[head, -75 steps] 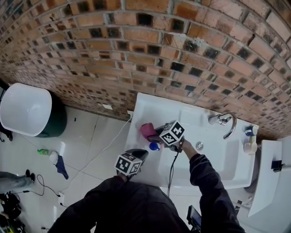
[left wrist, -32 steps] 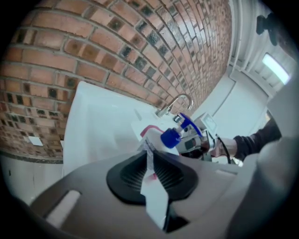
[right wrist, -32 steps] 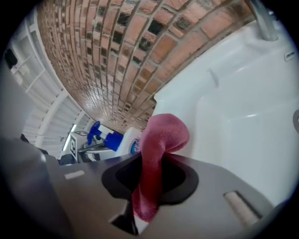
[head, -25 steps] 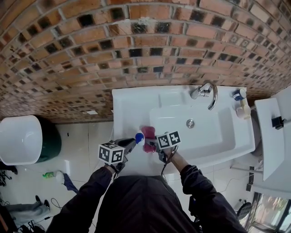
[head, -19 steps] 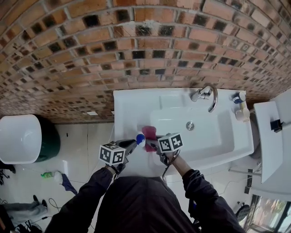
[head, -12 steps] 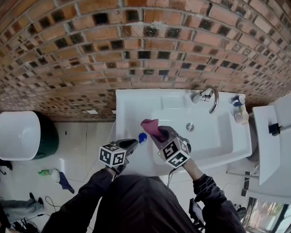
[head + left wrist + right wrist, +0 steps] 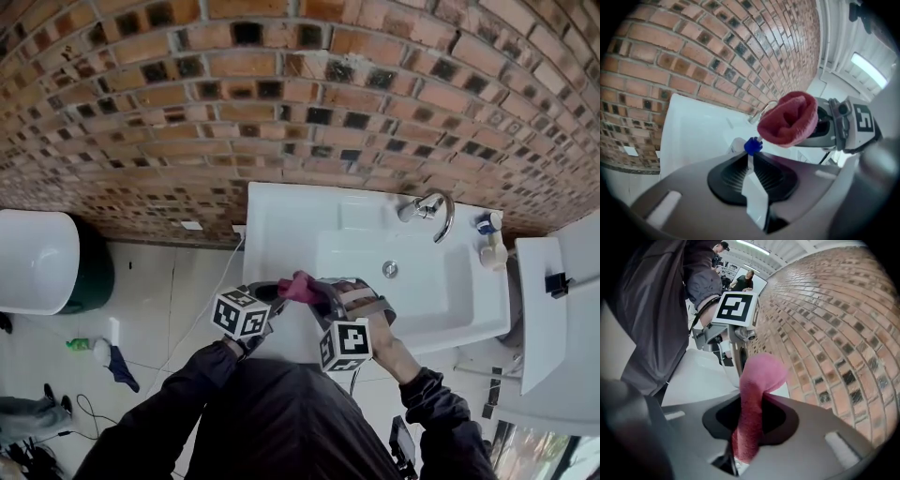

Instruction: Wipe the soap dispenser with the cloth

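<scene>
Evidently wiping is mid-course: the left gripper (image 7: 750, 161) is clamped on the soap dispenser (image 7: 753, 146), held by the sink's (image 7: 281, 220) near-left corner. The right gripper (image 7: 749, 405) pinches the pink cloth (image 7: 760, 375) just beside its blue top. The body likely remains unwiped.

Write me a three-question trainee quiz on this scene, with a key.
1. True or false: the left tongs hold the pink cloth.
2. What is clamped in the left tongs? A) sponge B) soap dispenser C) toothbrush
3. Fill in: the wall behind the sink is made of ____.
Key: 1 false, the right tongs hold it; 2 B; 3 brick.
</scene>
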Motion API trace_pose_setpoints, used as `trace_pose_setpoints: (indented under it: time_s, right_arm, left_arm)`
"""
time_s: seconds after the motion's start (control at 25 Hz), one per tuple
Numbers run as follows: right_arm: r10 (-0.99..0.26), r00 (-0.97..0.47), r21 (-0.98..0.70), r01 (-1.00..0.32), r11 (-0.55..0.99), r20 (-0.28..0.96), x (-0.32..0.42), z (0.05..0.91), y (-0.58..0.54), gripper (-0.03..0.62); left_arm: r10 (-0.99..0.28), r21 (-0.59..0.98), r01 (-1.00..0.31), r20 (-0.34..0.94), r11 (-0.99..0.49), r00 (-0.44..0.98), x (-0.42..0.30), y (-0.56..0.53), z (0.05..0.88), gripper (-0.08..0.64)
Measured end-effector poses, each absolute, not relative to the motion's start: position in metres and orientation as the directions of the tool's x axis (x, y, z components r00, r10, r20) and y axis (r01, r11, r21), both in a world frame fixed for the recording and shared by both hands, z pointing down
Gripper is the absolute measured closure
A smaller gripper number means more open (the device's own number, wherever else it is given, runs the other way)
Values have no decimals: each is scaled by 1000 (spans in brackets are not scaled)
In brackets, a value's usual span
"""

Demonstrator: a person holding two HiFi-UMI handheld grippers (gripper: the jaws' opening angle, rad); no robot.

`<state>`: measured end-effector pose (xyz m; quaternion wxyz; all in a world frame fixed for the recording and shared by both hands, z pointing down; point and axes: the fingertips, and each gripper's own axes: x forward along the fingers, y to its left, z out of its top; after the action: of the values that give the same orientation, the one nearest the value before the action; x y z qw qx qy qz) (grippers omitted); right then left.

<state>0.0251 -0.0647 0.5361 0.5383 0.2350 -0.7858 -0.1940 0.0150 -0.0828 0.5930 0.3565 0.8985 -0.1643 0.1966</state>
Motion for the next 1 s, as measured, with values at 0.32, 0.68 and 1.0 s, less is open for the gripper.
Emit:
trace_pose_setpoints:
  time_s: [0.32,0.68,1.0]
  right_arm:
    - [-587,-505,270,-567,778,632,25,511,-61,508]
    - [-719,-595,-372,-798,474,359,80,488,-25,502]
    - [-764,-551,-356,-825,439,336,73,475,2,503]
  left_arm:
    - [-171,568,-435,458,-699,872,9,-80,589,546]
    - [-276,447,-471,434,-760,857,-32,-56,548,548]
    - [-271,276,-412,431,-869,861,-40,-30,514,549]
